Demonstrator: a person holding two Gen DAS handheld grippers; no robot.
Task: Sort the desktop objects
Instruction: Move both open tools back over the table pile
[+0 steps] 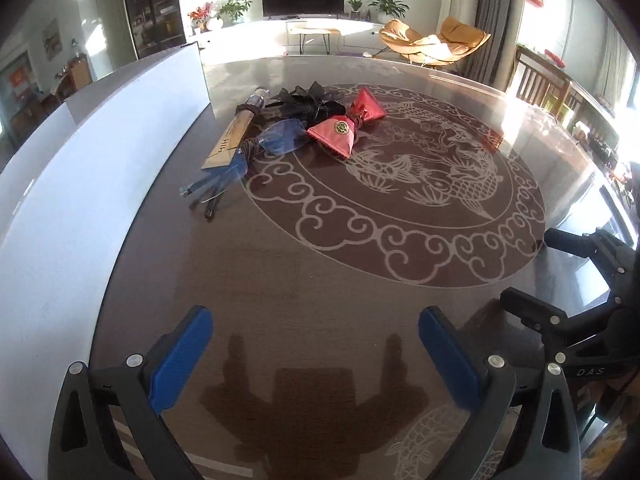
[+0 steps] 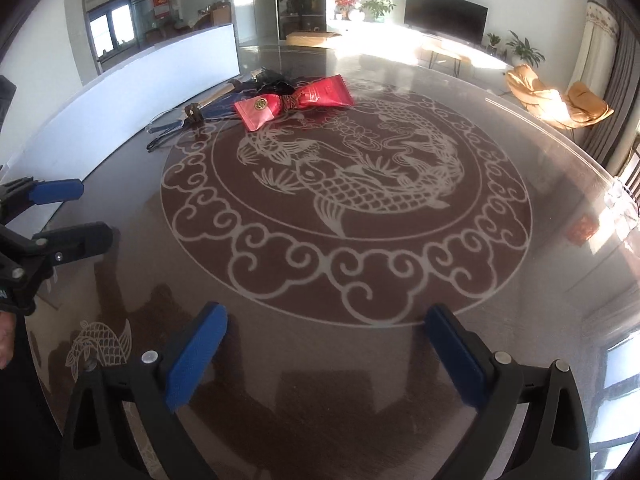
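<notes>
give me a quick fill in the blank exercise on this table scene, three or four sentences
1. The bow lying among the pile of objects is ____ in colour.
2. Both the left gripper and the right gripper have jaws that stand ____, with nothing between them.
3. The large pattern on the table shows a ____ ringed by curled clouds.
4. The white board stands along the table's ____ side in the left wrist view.

Missing words: red; open; fish; left

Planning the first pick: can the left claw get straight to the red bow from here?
Probably yes. The left claw is open and empty, and bare table lies between it and the red bow. The black bow lies behind, not in the way.
</notes>
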